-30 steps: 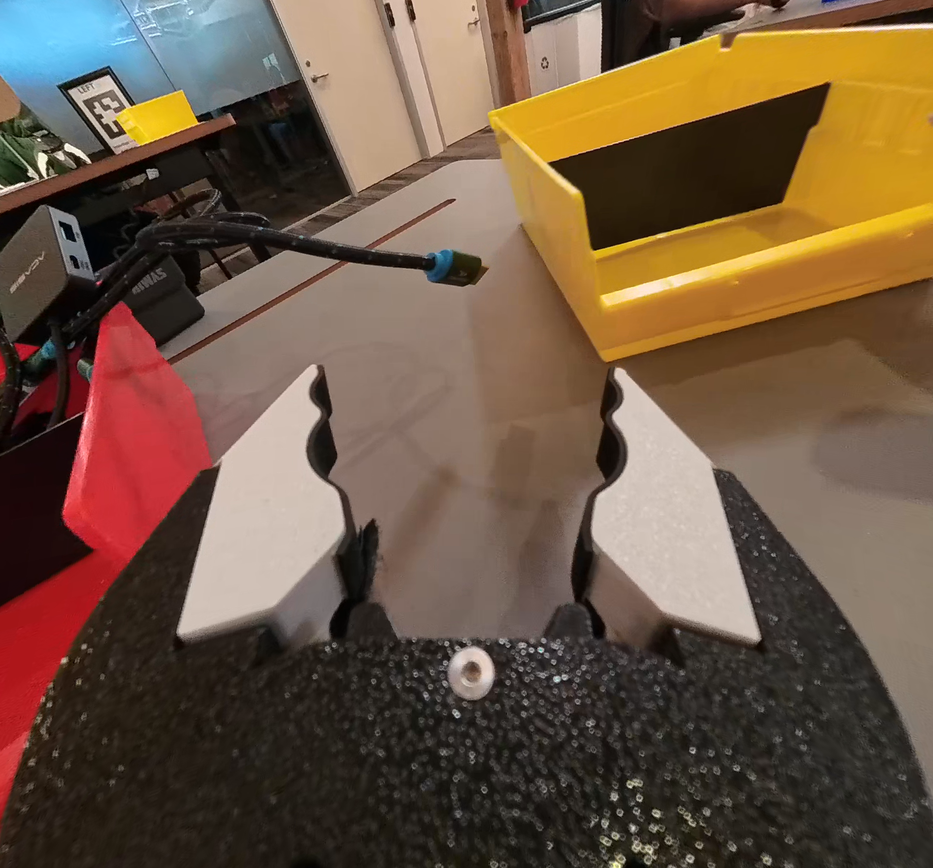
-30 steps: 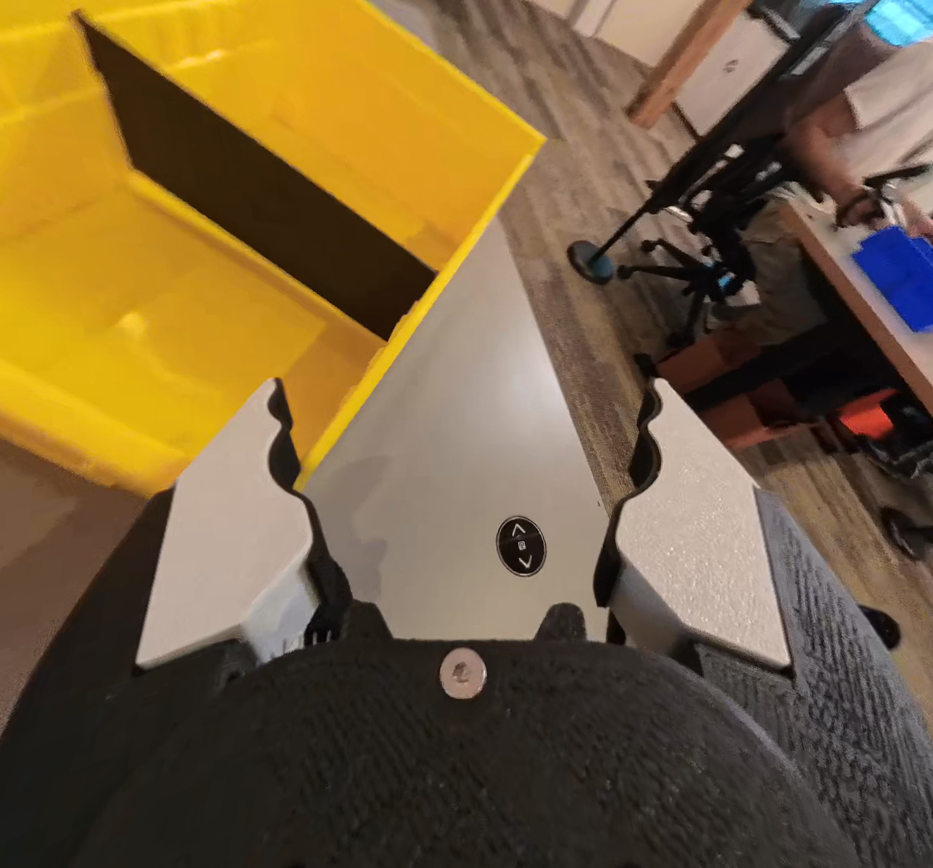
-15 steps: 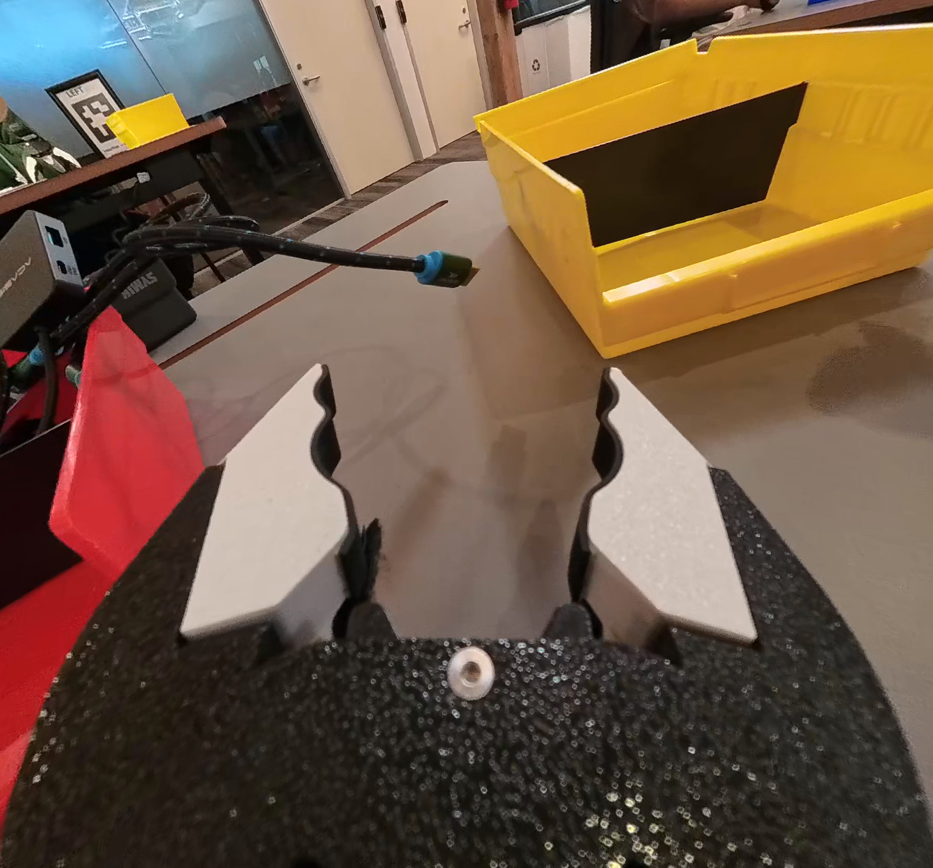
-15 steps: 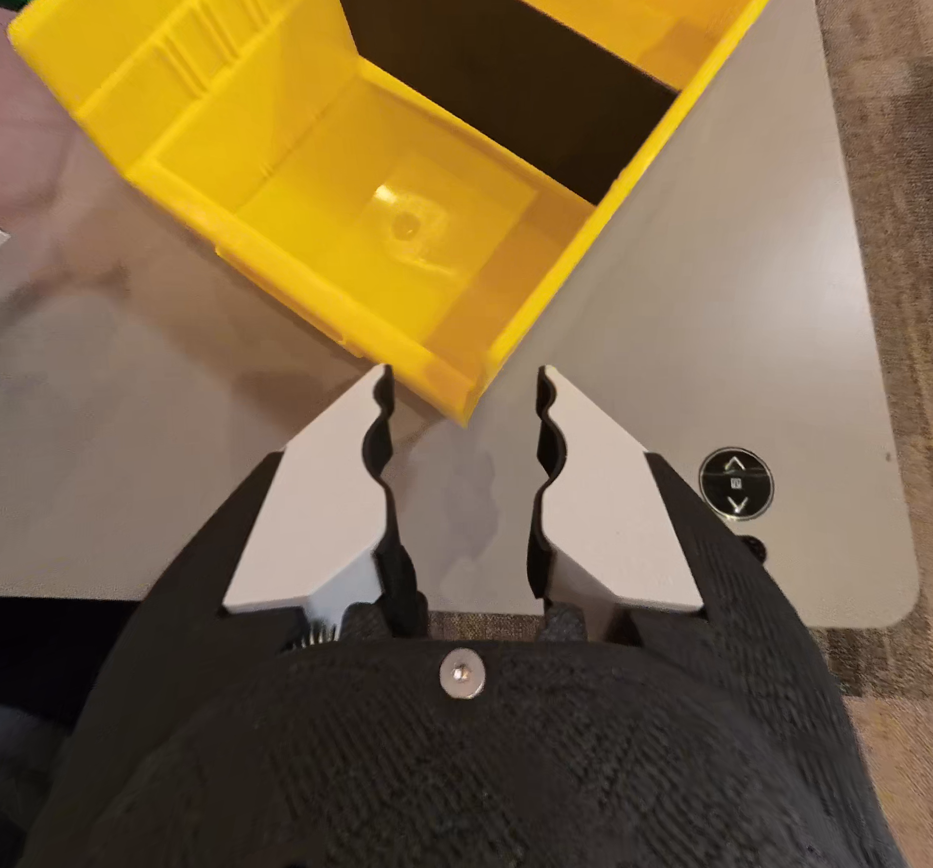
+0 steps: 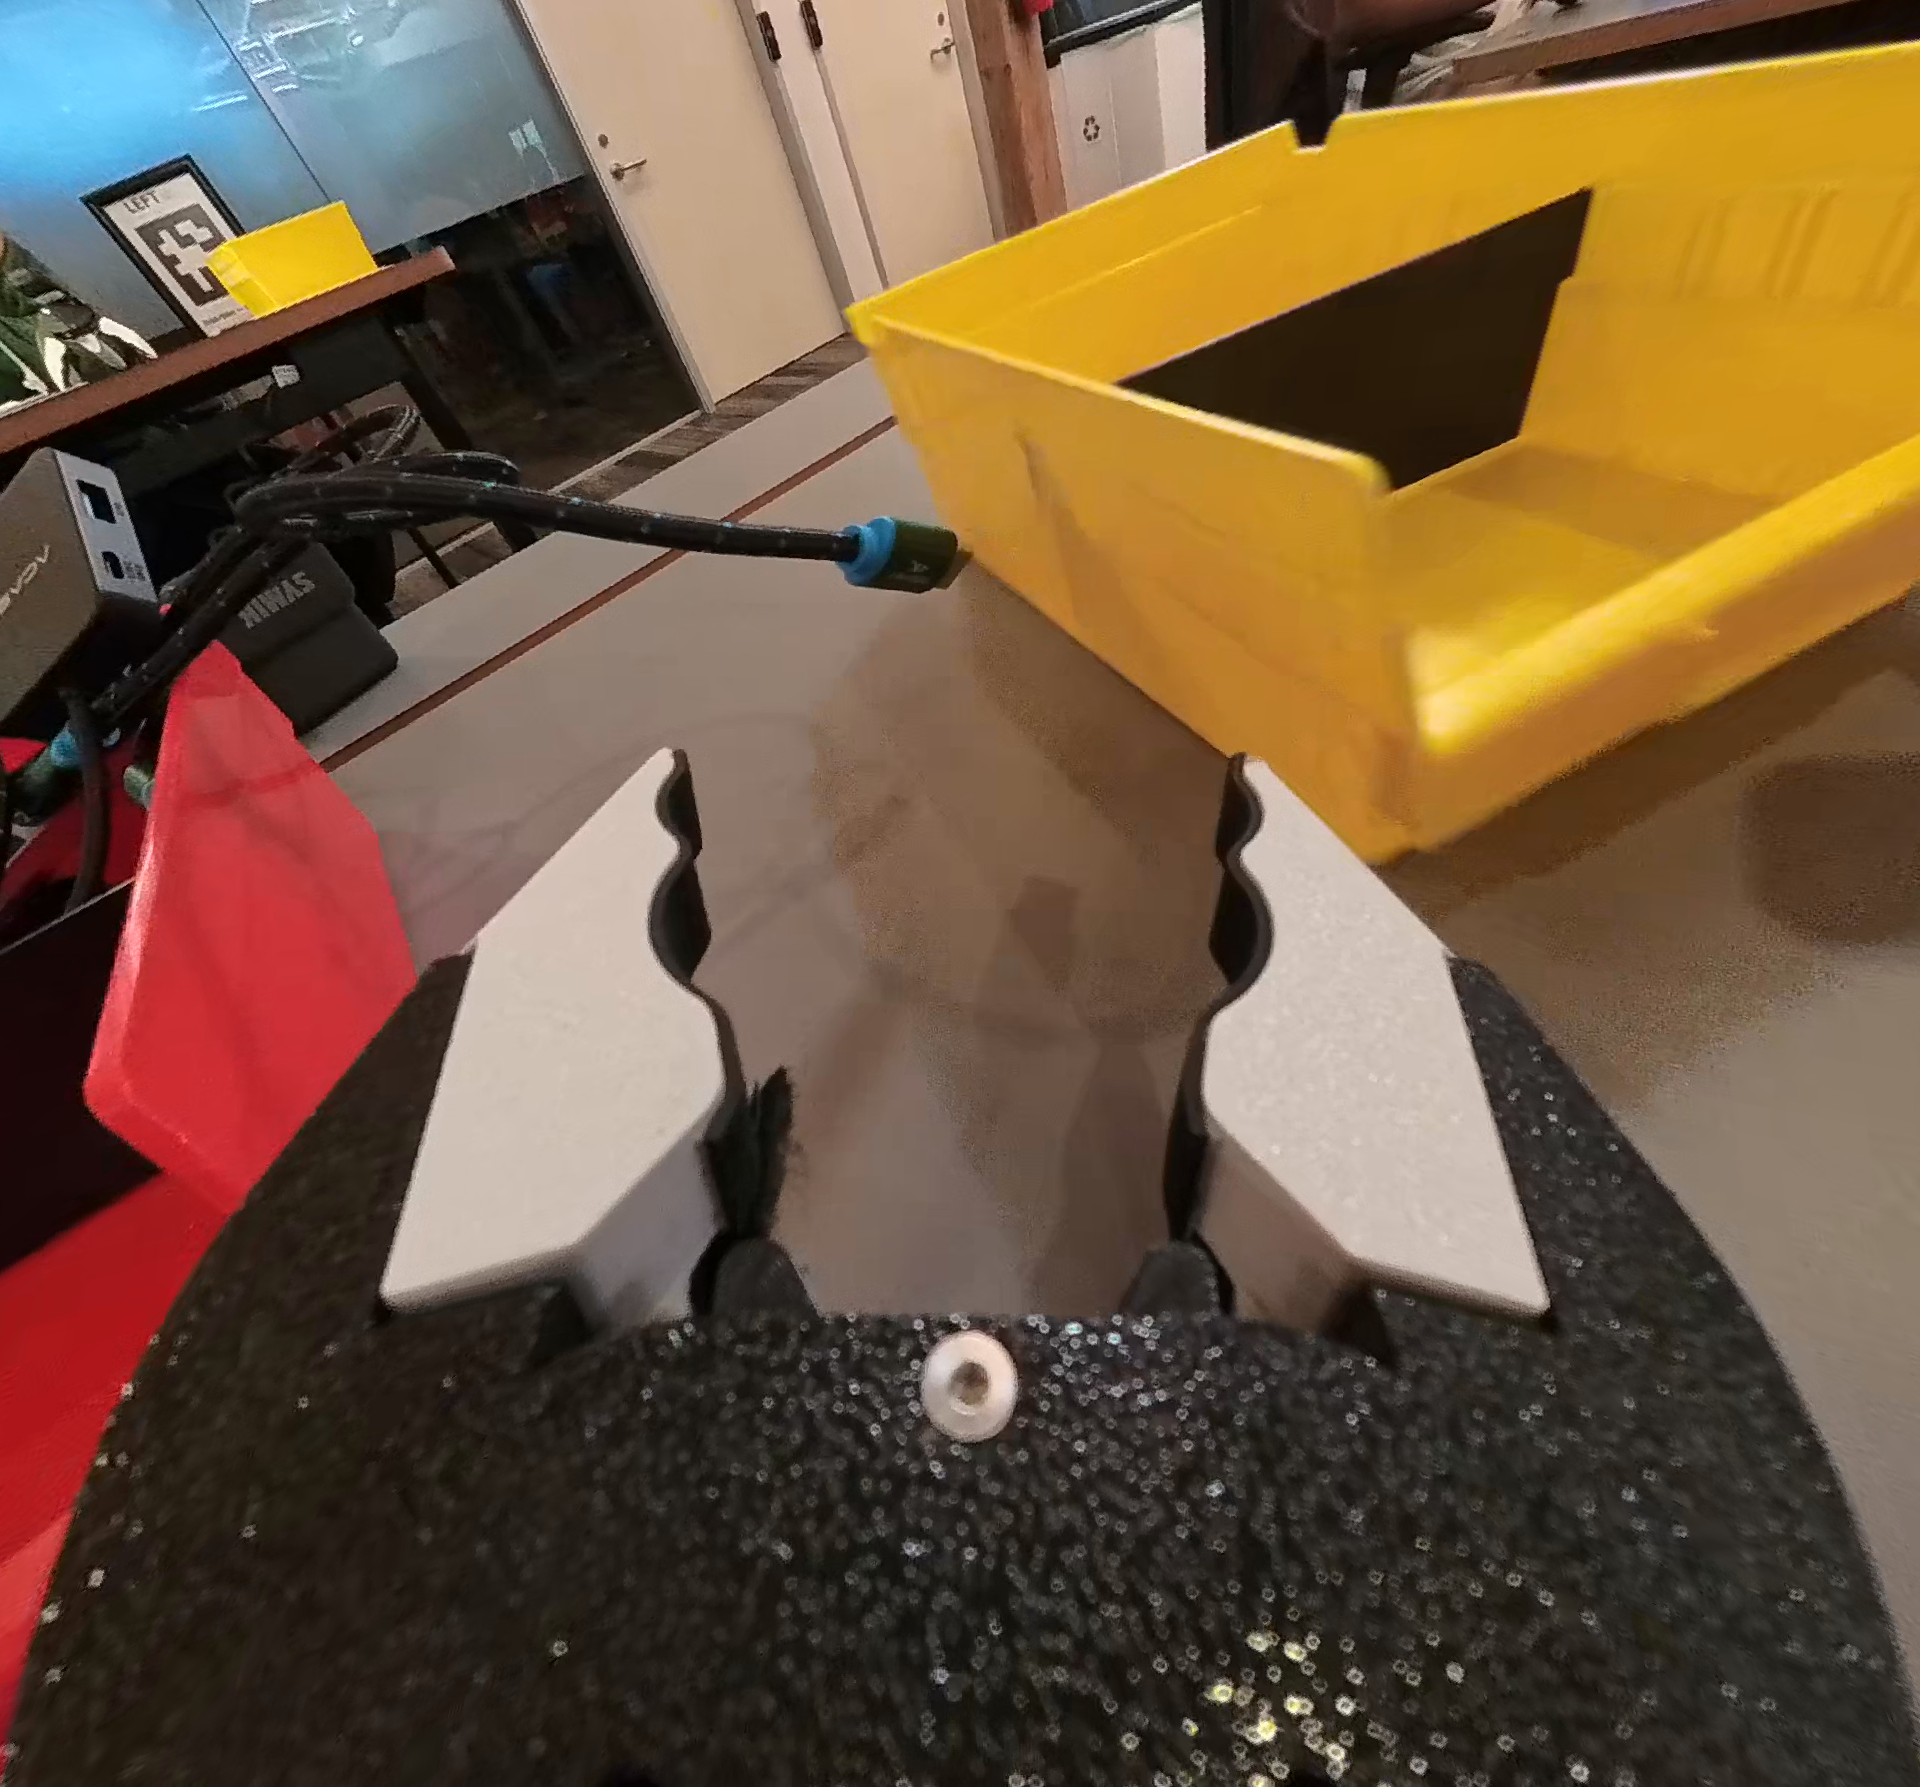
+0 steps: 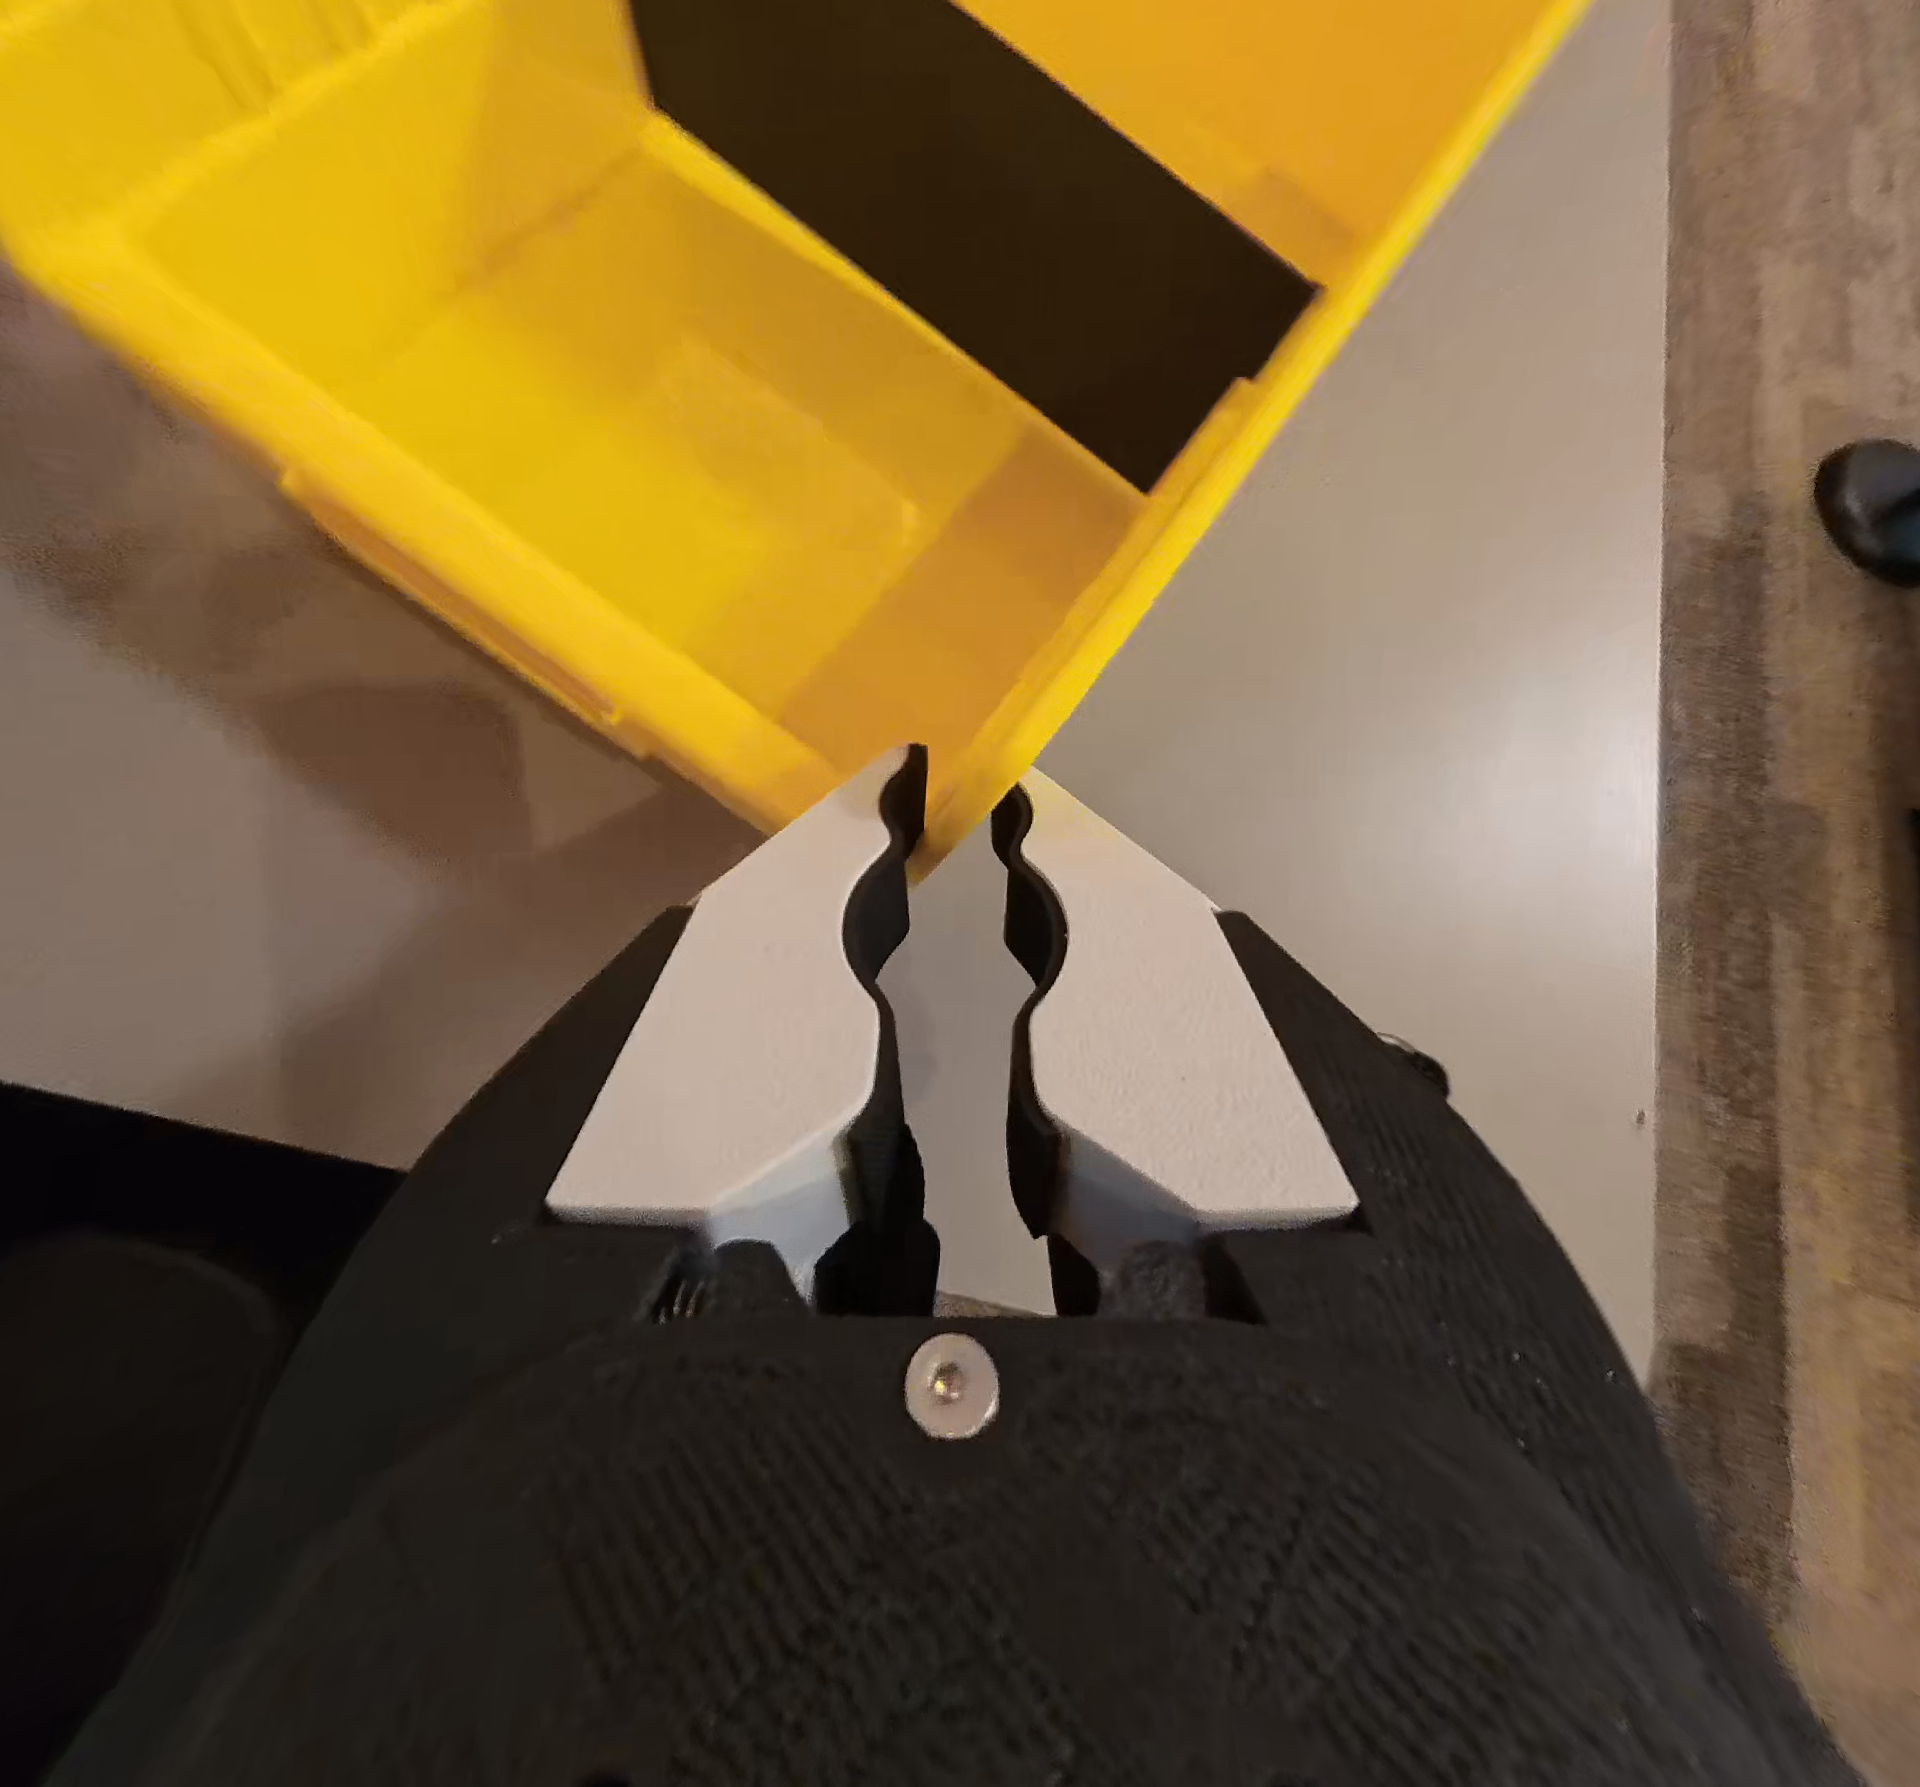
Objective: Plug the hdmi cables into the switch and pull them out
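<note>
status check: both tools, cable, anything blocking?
Left tool open, empty, over the table. Right tool shut on yellow bin corner. Cable plug loose, sticking out above the table, its tip by the bin wall; switch far left.

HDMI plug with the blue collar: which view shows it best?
The left wrist view: the HDMI plug hangs free above the table, beside the yellow bin. The right wrist view shows none of it.

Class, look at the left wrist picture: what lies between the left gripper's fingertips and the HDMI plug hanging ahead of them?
Only bare grey table, seen in the left wrist view, separates the open left gripper from the HDMI plug.
</note>
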Demonstrator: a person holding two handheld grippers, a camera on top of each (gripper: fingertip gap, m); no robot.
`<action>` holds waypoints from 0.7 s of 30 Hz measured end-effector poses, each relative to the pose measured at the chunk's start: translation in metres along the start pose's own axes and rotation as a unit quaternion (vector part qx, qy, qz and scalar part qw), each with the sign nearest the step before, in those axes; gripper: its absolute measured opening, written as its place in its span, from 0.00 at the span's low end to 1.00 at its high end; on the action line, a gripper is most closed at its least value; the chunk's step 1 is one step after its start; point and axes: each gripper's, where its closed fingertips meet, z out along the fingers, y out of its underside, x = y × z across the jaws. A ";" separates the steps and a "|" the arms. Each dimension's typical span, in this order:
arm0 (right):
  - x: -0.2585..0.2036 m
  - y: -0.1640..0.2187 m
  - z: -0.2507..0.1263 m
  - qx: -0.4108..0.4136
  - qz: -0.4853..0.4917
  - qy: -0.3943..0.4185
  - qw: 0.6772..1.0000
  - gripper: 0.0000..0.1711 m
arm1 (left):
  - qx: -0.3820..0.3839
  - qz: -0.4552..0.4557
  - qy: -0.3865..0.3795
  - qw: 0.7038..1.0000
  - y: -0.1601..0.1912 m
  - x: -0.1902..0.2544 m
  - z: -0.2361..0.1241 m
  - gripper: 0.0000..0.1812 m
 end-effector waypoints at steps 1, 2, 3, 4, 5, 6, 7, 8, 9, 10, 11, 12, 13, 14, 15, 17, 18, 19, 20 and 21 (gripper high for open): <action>0.004 0.001 -0.001 0.001 0.011 0.005 1.000 0.05 | 0.000 0.000 0.000 1.000 0.000 0.000 0.000 0.54; 0.010 0.002 -0.001 0.001 0.022 0.021 1.000 0.03 | 0.000 0.000 0.000 1.000 0.000 0.000 0.000 0.54; 0.017 0.002 0.000 0.003 0.037 0.036 0.999 0.03 | 0.000 0.000 0.000 1.000 0.000 0.000 0.000 0.54; 0.021 0.002 0.001 0.006 0.061 0.040 0.997 0.02 | -0.001 0.001 0.001 1.000 0.000 0.000 0.000 0.54; 0.024 0.000 0.003 0.013 0.086 0.040 0.995 0.02 | -0.001 0.001 0.001 1.000 0.000 0.000 0.000 0.54; 0.027 -0.002 0.005 0.020 0.108 0.045 0.993 0.02 | -0.001 0.001 0.000 1.000 0.000 0.000 0.000 0.54; 0.031 -0.003 0.007 0.026 0.123 0.055 0.991 0.01 | -0.001 0.001 0.000 1.000 0.000 0.000 0.000 0.54; 0.036 -0.005 0.008 0.032 0.136 0.069 0.988 0.02 | -0.001 0.000 0.000 1.000 0.000 0.000 0.000 0.54; 0.040 -0.006 0.009 0.038 0.148 0.081 0.985 0.01 | -0.001 -0.001 0.000 1.000 0.000 0.000 0.000 0.54; 0.043 -0.008 0.010 0.046 0.160 0.089 0.982 0.01 | -0.001 -0.001 0.000 1.000 0.000 0.000 0.000 0.54; 0.046 -0.008 0.011 0.050 0.172 0.097 0.979 0.02 | -0.001 -0.001 0.000 1.000 0.000 0.000 0.000 0.54; 0.048 -0.008 0.012 0.052 0.182 0.104 0.976 0.02 | -0.001 -0.001 0.000 1.000 0.000 0.000 0.000 0.54; 0.050 -0.009 0.012 0.056 0.187 0.110 0.975 0.03 | -0.001 -0.001 0.000 1.000 0.001 0.000 0.000 0.54; 0.051 -0.009 0.013 0.058 0.186 0.114 0.974 0.03 | -0.001 -0.001 0.000 1.000 0.001 0.000 0.000 0.54; 0.051 -0.009 0.013 0.057 0.181 0.116 0.975 0.03 | 0.000 -0.001 0.000 1.000 0.000 0.000 0.000 0.54; 0.050 -0.010 0.008 0.048 0.177 0.117 0.976 0.13 | 0.003 -0.008 0.000 1.000 -0.001 -0.001 -0.001 0.55; 0.049 -0.013 0.002 0.048 0.175 0.115 0.977 0.23 | 0.008 -0.016 0.003 1.000 -0.003 -0.001 -0.003 0.56; 0.047 -0.019 -0.006 0.058 0.171 0.111 0.977 0.28 | 0.014 -0.024 0.003 1.000 -0.007 -0.002 -0.007 0.57; 0.044 -0.028 -0.017 0.079 0.167 0.107 0.977 0.31 | 0.023 -0.026 -0.004 0.999 -0.012 -0.006 -0.014 0.57; 0.043 -0.039 -0.029 0.104 0.162 0.107 0.975 0.33 | 0.038 -0.025 -0.018 0.999 -0.020 -0.013 -0.024 0.57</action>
